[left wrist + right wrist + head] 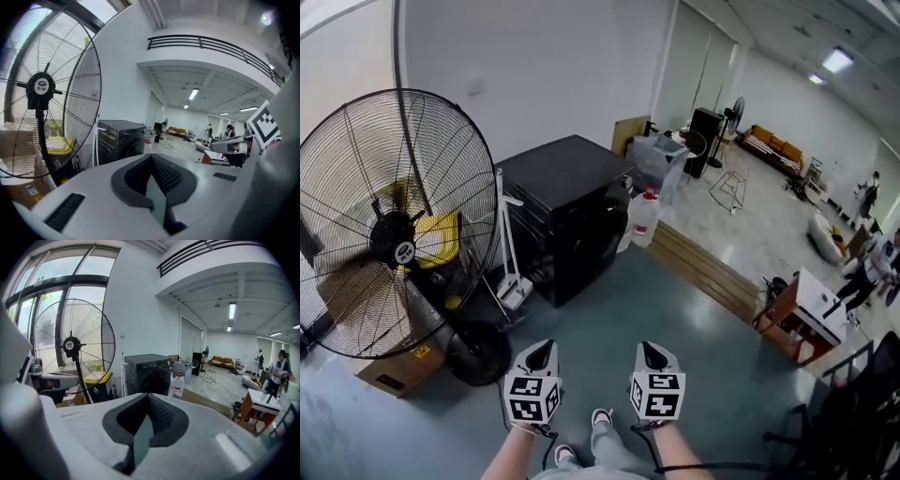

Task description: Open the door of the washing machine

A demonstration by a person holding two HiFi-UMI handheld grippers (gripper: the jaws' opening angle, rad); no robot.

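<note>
Head view shows the left tongs (540, 352) and right tongs (652, 354) held low side by side above a grey-green floor (675, 328), close to each other but not touching. Each pair has its jaws pressed together with nothing between them. The left gripper view (152, 161) and the right gripper view (147, 401) both show the pads meeting along one line. The black washer (567, 206) stands ahead of both tongs and well apart from them, against a white wall. In the right gripper view it sits straight beyond the tips (150, 373), and its round door (157, 378) looks closed, flush with the front. In the left gripper view the washer (119, 140) lies a little left of the tips. A big fan (394, 220) stands ahead and to the left of the left tongs, nearer than the washer, with a yellow bin (441, 239) behind its cage. A white jug (644, 217) is just beside the washer on the right-tongs side. A small desk (811, 309) stands off to the right of the right tongs.
</note>
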